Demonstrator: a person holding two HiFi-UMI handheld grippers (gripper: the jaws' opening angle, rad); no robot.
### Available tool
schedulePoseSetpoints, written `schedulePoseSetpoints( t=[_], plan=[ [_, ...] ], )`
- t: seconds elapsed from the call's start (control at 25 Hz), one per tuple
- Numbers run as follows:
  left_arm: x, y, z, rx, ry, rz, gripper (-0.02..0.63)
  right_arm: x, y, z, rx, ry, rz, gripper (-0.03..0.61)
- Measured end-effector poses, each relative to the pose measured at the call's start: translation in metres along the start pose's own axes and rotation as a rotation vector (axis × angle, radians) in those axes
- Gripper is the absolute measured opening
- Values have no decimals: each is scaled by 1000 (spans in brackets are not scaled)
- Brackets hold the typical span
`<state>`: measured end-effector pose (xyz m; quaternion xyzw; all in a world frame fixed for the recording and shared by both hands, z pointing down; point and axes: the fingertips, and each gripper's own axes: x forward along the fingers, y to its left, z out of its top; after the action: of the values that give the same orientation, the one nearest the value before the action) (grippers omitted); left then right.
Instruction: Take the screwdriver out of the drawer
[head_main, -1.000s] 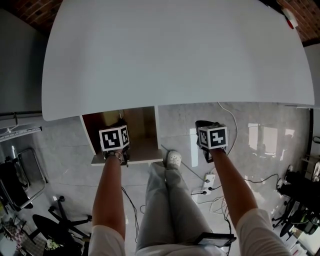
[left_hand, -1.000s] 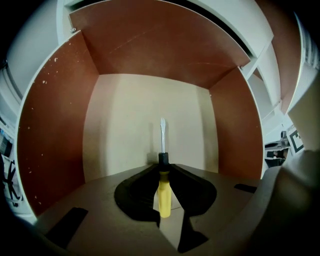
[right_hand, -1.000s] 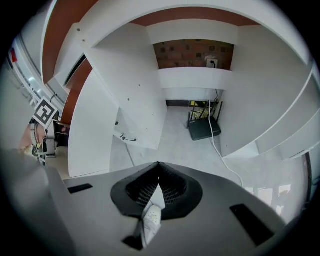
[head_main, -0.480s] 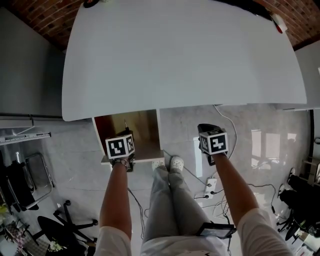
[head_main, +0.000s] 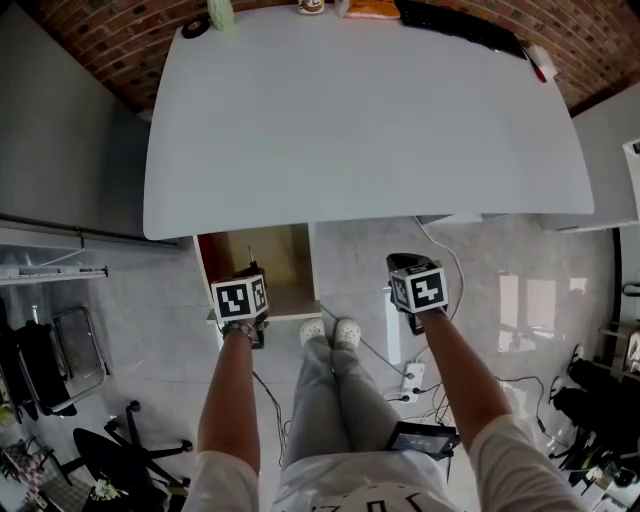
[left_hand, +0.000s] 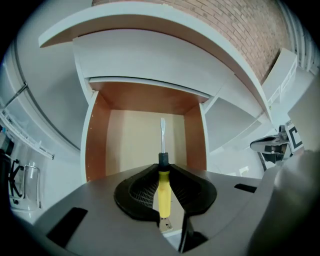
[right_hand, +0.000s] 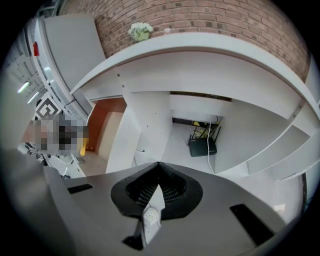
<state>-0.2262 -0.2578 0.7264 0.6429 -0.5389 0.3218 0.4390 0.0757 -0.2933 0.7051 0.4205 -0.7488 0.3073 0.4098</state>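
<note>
A screwdriver (left_hand: 163, 187) with a yellow handle, a black collar and a bare metal shaft is clamped in my left gripper (left_hand: 162, 167), blade pointing ahead. It hangs above the open wooden drawer (left_hand: 130, 145), whose floor shows bare beneath it. From the head view, the left gripper (head_main: 245, 283) is over the front of the drawer (head_main: 285, 255), just under the white table's edge. My right gripper (head_main: 405, 265) hangs over the floor to the right of the drawer. In the right gripper view, that gripper (right_hand: 158, 172) is shut with nothing between its pads.
The white table (head_main: 360, 130) carries a keyboard (head_main: 460, 25) and small items along its far edge by the brick wall. A router (right_hand: 202, 146) sits on the floor under it. A power strip and cables (head_main: 412, 375) lie near my feet (head_main: 330, 333).
Both grippers have risen together, the left one still carrying the screwdriver above the drawer. The head view has tipped up, so the table's far edge now shows.
</note>
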Motion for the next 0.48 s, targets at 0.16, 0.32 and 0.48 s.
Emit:
schedulePoseSetpoints(
  t=[0.16, 0.32, 0.48],
  plan=[
    [-23, -9, 3, 8, -11, -1, 78, -25, 4, 13, -11, -13, 11, 18],
    [-51, -19, 16, 19, -50, -4, 78, -53, 5, 32, -36, -41, 18, 18],
    [-79, -27, 27, 42, -86, -5, 78, -76, 8, 44, -67, -56, 20, 18]
  ],
)
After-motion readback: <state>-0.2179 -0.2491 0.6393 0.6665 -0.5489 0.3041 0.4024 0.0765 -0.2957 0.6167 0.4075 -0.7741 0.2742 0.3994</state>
